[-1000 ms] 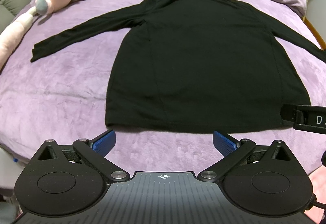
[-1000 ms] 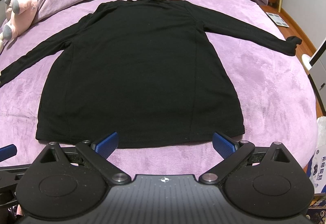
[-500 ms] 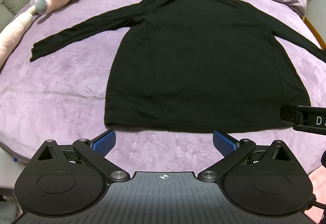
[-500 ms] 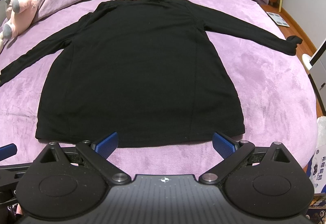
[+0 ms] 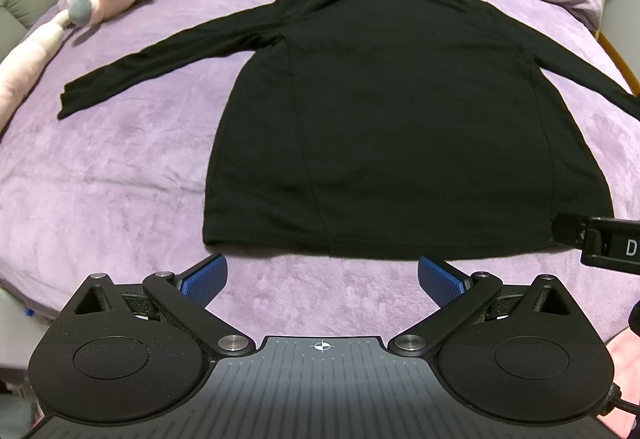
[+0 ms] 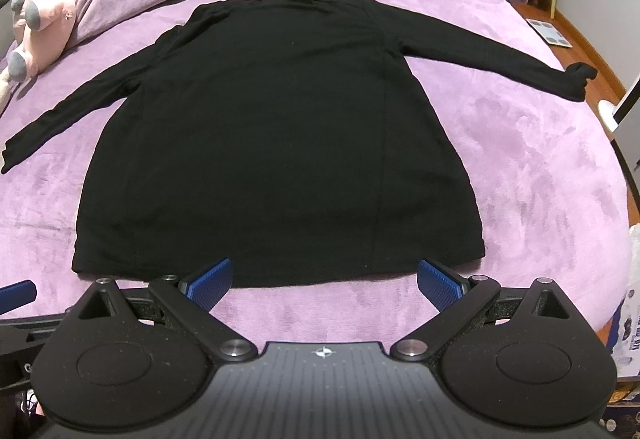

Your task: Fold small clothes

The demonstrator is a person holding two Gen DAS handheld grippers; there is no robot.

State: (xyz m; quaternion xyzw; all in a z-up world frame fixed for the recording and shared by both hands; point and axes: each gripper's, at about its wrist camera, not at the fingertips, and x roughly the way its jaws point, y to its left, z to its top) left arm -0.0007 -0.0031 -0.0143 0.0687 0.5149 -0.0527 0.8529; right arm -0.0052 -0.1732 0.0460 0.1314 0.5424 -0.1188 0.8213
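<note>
While claws gape, the black knit top [image 5: 400,127] (long-sleeved) lies flat — plush purple bedspread [image 5: 100,179].

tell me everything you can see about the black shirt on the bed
The black shirt is a long-sleeved top with a raised collar, in a soft matte knit. It lies flat and unfolded on the purple bedspread, hem nearest the cameras, both sleeves spread outward, the right cuff slightly curled. Faint vertical seams run down the body. Neither gripper touches it; both sit open just short of the hem.
</note>
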